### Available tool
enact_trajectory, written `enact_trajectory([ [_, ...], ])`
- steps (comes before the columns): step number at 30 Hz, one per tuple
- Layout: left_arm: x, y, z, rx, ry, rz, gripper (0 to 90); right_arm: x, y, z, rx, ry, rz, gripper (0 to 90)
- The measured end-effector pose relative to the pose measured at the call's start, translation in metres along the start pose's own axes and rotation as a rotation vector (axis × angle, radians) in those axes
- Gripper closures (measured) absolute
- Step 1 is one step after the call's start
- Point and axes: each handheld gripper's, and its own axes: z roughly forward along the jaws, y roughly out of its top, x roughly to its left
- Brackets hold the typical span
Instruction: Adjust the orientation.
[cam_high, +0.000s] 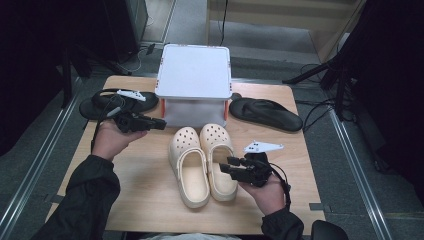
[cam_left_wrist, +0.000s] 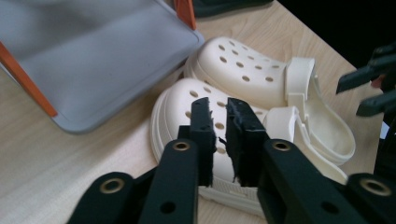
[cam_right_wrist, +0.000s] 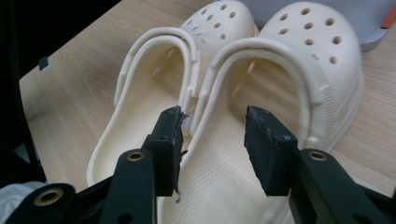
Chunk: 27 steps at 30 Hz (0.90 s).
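A pair of cream clogs (cam_high: 202, 162) sits side by side at the middle of the wooden worktop (cam_high: 145, 190), toes pointing away from the person and almost touching a grey-and-white stand with orange corners (cam_high: 194, 80).

The right hand-held gripper (cam_high: 226, 166) hovers just beside the heel of the right clog (cam_high: 220, 160). Its jaws are spread apart and grasp nothing; in the right gripper view they stand above the clog's heel opening.

The left hand-held gripper (cam_high: 161, 123) floats near the stand's front left corner, above and to the left of the left clog (cam_high: 189, 165). Its jaws are nearly together with a narrow gap, nothing between them.

Behind, one black flip-flop (cam_high: 117, 102) lies left of the stand and another flip-flop (cam_high: 266, 114) lies to its right.
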Motion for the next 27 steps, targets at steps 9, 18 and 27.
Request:
enact_trajectory([
  [9, 0.011, 0.032, -0.007, -0.017, 0.033, 0.026, 89.2, 0.009, -0.003, 0.012, 0.042, 0.017, -0.02, 57.4],
  [18, 0.026, 0.056, -0.013, -0.044, 0.053, 0.019, 89.8, 0.006, -0.006, 0.017, 0.053, 0.013, -0.003, 57.4],
  [27, 0.044, 0.075, -0.014, -0.046, 0.082, -0.011, 89.7, 0.008, -0.007, 0.025, 0.058, -0.018, 0.007, 60.0],
])
